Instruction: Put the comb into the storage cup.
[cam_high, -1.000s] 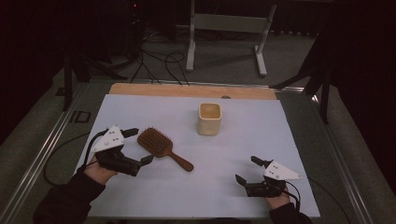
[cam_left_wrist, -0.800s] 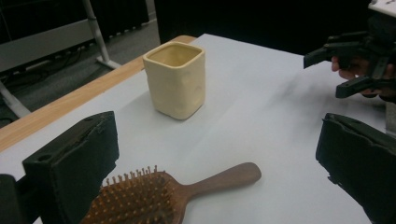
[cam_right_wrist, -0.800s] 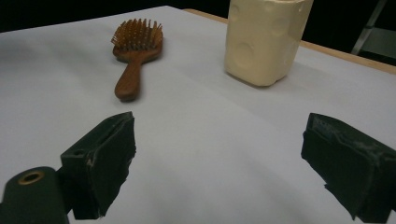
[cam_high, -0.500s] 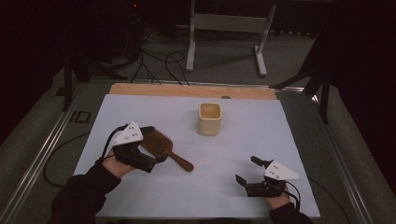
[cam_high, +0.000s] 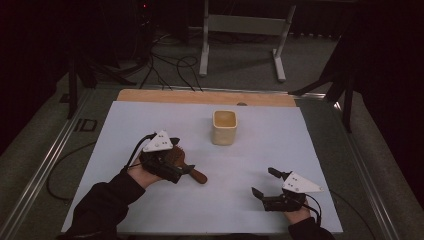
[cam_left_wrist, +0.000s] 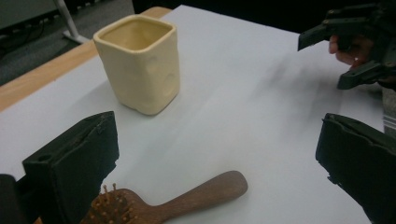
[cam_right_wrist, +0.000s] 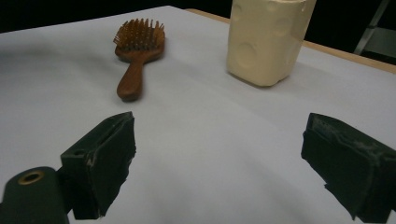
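Left tool (cam_high: 176, 167) was seen spread wide over the wooden hairbrush (cam_left_wrist: 177, 200) lying left of centre on the bench (cam_high: 260, 210), so closing on the handle was judged next, while the right tool (cam_high: 264, 186) was held spread near the front edge.

High view looks down from above; both gripper views sit low, sharing the hairbrush (cam_high: 184, 165) and cup (cam_high: 224, 127).
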